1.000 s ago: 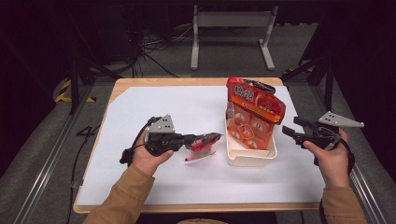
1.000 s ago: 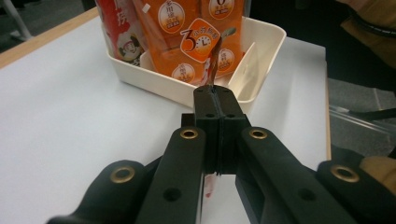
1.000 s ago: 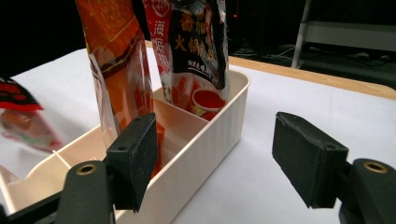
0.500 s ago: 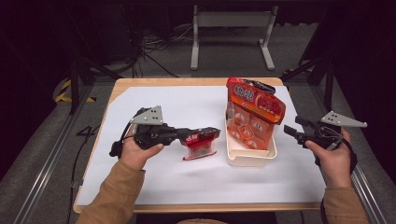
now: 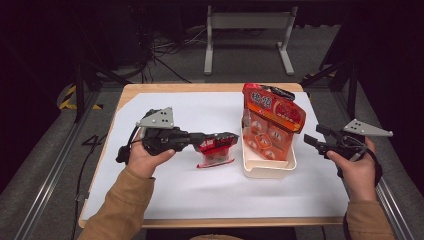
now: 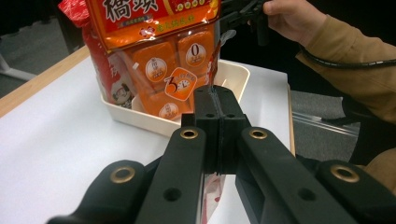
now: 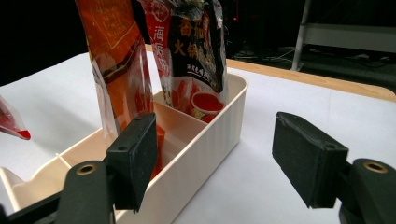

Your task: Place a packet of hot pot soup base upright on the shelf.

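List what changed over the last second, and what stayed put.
The left tongs, shut on the small red packet, lifted it and carried it toward the cream bin. The right tongs stayed open beside the bin; the orange pouch did not move.

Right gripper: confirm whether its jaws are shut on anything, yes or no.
No: in the right gripper view the right gripper has both pads apart, nothing between them.

Left hand-held gripper (image 5: 227, 138) is clamped closed, while right hand-held gripper (image 5: 313, 136) gapes wide.
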`<action>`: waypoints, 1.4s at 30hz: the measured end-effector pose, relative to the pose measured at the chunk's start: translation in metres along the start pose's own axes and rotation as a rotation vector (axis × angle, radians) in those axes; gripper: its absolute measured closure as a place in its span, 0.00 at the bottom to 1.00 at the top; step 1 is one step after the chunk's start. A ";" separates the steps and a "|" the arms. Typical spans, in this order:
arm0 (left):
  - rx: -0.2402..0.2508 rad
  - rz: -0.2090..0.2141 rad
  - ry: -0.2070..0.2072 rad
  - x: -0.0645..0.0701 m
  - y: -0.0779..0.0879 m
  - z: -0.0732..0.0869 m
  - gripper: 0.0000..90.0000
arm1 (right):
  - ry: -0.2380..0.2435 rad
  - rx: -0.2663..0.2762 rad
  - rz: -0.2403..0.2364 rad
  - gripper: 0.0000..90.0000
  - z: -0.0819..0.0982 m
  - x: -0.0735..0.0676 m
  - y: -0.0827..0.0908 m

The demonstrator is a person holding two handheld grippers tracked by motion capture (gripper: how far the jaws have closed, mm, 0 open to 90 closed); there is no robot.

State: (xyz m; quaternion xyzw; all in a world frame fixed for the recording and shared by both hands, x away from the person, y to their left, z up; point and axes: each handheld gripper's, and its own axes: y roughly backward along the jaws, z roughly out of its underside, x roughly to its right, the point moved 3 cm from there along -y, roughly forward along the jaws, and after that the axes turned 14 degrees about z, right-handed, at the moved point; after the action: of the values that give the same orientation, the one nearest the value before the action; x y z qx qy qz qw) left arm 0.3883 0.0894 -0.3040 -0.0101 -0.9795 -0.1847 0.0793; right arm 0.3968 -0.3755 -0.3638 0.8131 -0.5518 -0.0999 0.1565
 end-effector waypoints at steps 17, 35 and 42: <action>-0.021 0.050 -0.041 -0.008 -0.033 -0.022 1.00 | -0.008 0.006 0.000 0.35 0.000 0.002 0.003; -0.006 0.085 -0.066 -0.014 -0.064 -0.045 1.00 | -0.020 0.033 -0.012 0.35 -0.005 0.003 0.010; -0.006 0.101 -0.081 -0.013 -0.076 -0.052 1.00 | -0.020 0.038 -0.012 0.35 -0.006 0.004 0.012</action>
State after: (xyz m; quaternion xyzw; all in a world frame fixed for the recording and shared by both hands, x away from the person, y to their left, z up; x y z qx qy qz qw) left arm 0.4051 -0.0002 -0.2862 -0.0674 -0.9796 -0.1830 0.0490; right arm 0.3895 -0.3830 -0.3540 0.8180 -0.5504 -0.0986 0.1346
